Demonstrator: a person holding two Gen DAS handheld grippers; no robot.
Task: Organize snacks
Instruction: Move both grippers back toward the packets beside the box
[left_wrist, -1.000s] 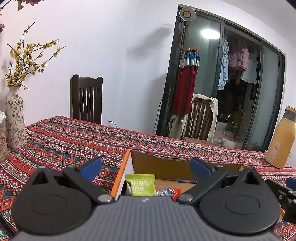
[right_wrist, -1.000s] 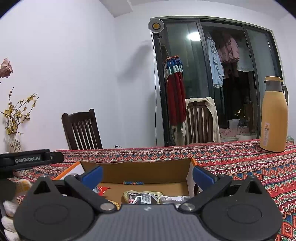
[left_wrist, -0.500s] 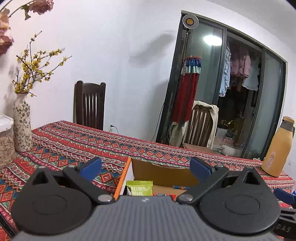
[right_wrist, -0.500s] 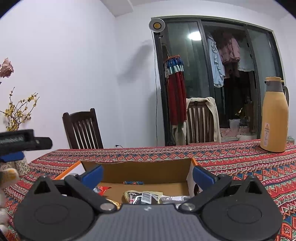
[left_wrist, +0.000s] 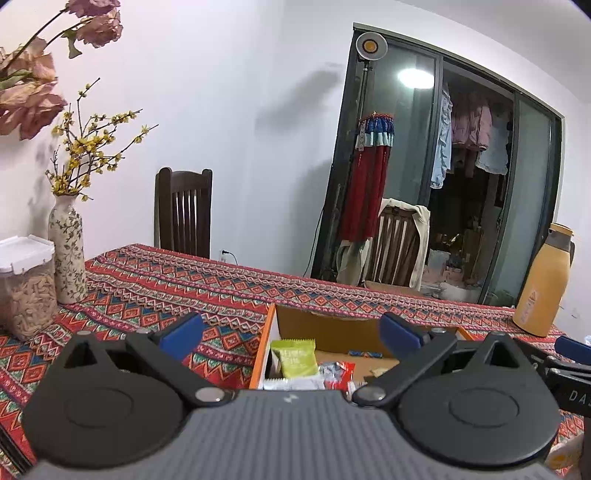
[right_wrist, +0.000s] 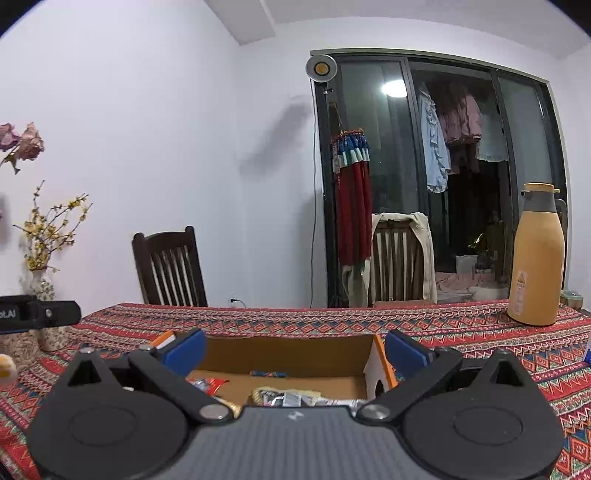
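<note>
An open cardboard box (left_wrist: 332, 326) (right_wrist: 288, 347) sits on the patterned tablecloth and holds several snack packets. A green packet (left_wrist: 297, 357) stands upright at its left end, beside a red-and-silver one (left_wrist: 338, 371). In the right wrist view a red packet (right_wrist: 210, 384) and crumpled wrappers (right_wrist: 284, 397) lie inside. My left gripper (left_wrist: 290, 332) hovers open over the box's left edge, with nothing between its blue pads. My right gripper (right_wrist: 293, 349) stands open in front of the box, also empty.
A floral vase (left_wrist: 68, 251) and a lidded clear canister (left_wrist: 26, 286) stand at the table's left. An orange thermos (left_wrist: 543, 284) (right_wrist: 537, 254) stands at the right. Two wooden chairs (right_wrist: 170, 267) are behind the table, before a glass door.
My left gripper has risen and pulled back to the left, bringing the canister and pink flowers into view. The right gripper has barely moved.
</note>
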